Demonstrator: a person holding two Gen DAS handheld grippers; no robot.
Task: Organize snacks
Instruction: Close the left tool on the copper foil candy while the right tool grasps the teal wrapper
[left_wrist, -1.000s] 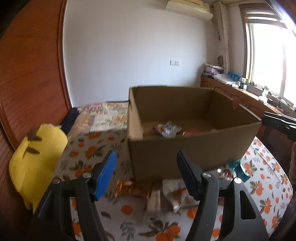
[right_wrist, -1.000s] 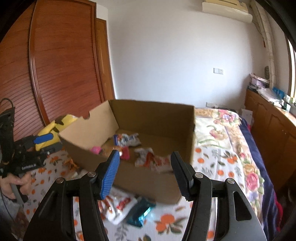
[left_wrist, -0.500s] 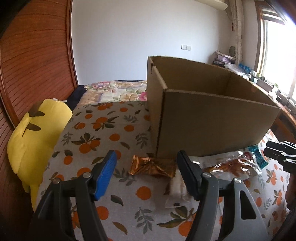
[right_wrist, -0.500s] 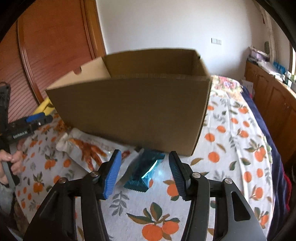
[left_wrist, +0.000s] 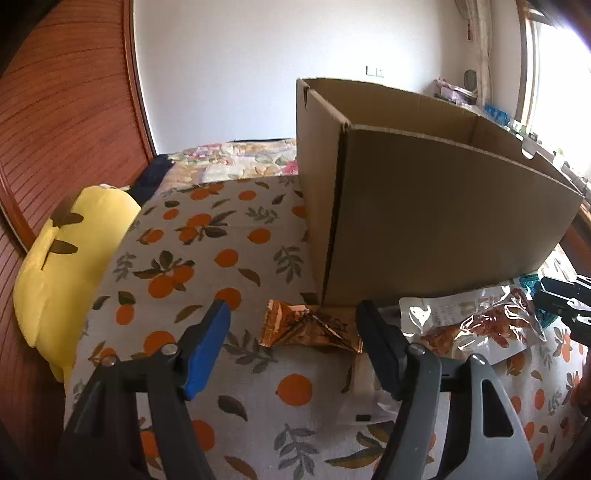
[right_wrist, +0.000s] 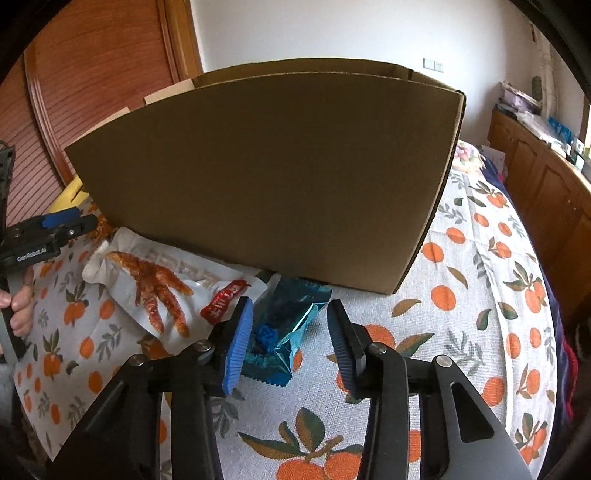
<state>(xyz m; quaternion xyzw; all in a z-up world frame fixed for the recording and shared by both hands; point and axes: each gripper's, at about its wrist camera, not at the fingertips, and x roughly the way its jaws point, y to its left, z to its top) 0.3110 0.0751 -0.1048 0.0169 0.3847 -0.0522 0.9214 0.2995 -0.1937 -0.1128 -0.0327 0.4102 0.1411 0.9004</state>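
A big cardboard box (right_wrist: 266, 173) stands on the bed, on a cloth (left_wrist: 229, 258) printed with oranges, and the loose snacks lie along the foot of its near wall. The left gripper (left_wrist: 295, 343) is down by the box's left corner, its jaws opening, with a crumpled copper foil packet (left_wrist: 306, 326) lying on the cloth between the blue finger and the black one; neither pad touches it. Just to the right of that, a white pouch (right_wrist: 162, 280) showing a chicken foot lies flat against the base of the box. The right gripper (right_wrist: 290, 334) is low over a blue foil packet (right_wrist: 284, 325) beside the pouch, nearer the box's right corner; its jaws are closing, the packet sits between them with the blue pad at its edge, while the black pad is still clear. A yellow plush toy (left_wrist: 70, 266) rests off the cloth's left edge, by the wooden wardrobe door.
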